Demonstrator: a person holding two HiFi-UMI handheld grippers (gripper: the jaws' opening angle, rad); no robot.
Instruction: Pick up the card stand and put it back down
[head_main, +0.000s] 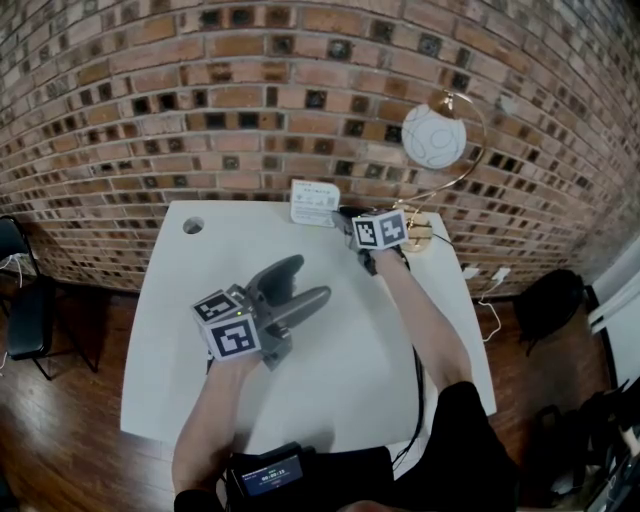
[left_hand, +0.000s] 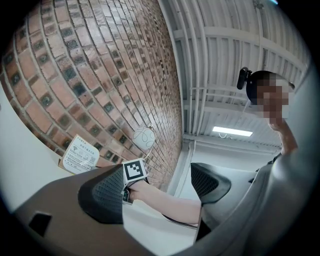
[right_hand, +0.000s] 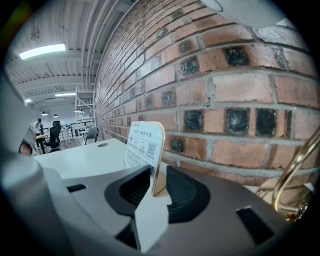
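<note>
While the card stand (right_hand: 145, 150) was stood upright on the table (head_main: 180, 300) by the brick wall (right_hand: 225, 90), the right gripper (right_hand: 157, 187) was placed astride it, pads slack and off its faces. The left gripper (left_hand: 159, 187) was held aside, gaping and empty, judged unneeded.

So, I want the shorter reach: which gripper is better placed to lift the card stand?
Right. The right gripper has the card stand between its open jaws at the far edge of the table; the left gripper hovers empty nearer the middle, well short of it.
</note>
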